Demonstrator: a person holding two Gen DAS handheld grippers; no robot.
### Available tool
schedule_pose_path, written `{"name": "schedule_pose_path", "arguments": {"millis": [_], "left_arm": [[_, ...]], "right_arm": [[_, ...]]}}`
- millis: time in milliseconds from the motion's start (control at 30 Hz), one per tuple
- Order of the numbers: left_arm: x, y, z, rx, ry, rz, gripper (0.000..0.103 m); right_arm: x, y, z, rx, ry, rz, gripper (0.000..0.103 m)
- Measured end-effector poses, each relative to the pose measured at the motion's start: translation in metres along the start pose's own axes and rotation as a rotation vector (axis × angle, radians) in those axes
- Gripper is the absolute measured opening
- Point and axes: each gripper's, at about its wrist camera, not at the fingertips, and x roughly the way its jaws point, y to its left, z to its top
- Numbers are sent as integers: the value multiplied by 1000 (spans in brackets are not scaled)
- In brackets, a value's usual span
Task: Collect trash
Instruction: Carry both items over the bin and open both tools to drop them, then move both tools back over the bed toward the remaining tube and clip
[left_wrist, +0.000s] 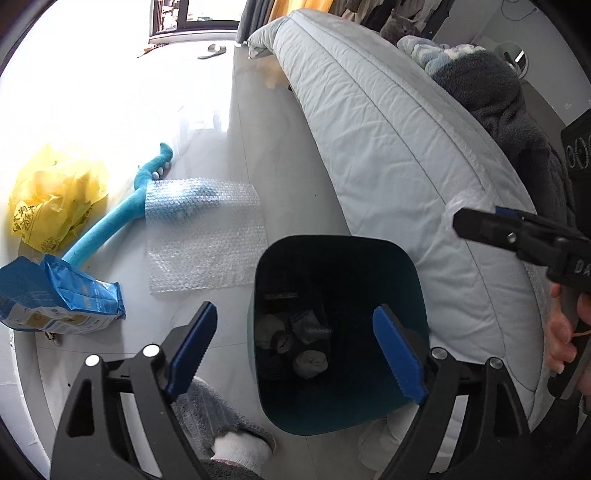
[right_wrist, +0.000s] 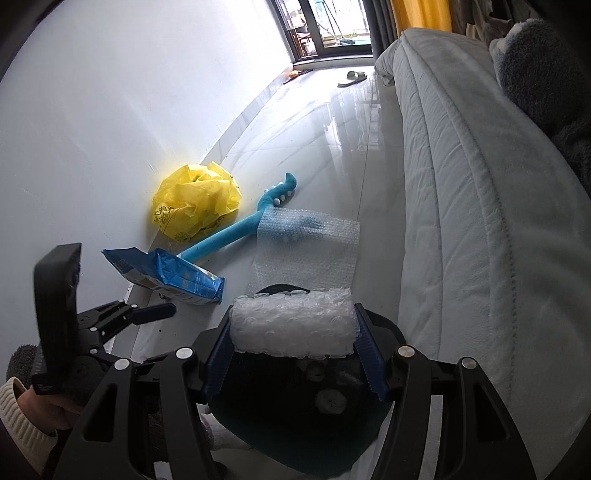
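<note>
A dark teal bin stands on the floor beside the bed and holds crumpled grey wads. My left gripper is open and empty above the bin's mouth. My right gripper is shut on a folded wad of bubble wrap and holds it over the bin. On the floor lie a flat bubble wrap sheet, a crumpled yellow plastic bag and a blue snack bag.
A blue foam toy lies partly under the flat sheet. The bed with a pale quilt runs along the right. A white wall is on the left. A slipper lies near the far window.
</note>
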Motion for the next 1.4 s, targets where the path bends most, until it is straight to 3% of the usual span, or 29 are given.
{"name": "schedule_pose_path", "arguments": {"millis": [500, 700, 800, 867, 933, 1067, 1233, 1400], "left_arm": [[-70, -10, 14, 102, -232, 76, 90], [-99, -17, 23, 106, -334, 43, 90], [-109, -22, 27, 102, -370, 19, 90], [-115, -27, 31, 102, -392, 2, 90], [-120, -34, 34, 111, -412, -15, 90], [-129, -51, 38, 125, -450, -41, 91], [-139, -75, 40, 202, -501, -13, 92], [-144, -87, 44, 213, -531, -22, 95]], "right_arm": [[81, 13, -15, -23, 191, -52, 62], [99, 15, -25, -43, 248, -76, 62], [97, 18, -28, -54, 256, -71, 67], [90, 21, -30, -62, 252, -64, 76], [80, 24, -31, -77, 238, -76, 78], [58, 26, -31, -82, 196, -75, 78], [24, 27, -30, -83, 124, -64, 78], [-17, 26, -34, -105, 26, -70, 79]]}}
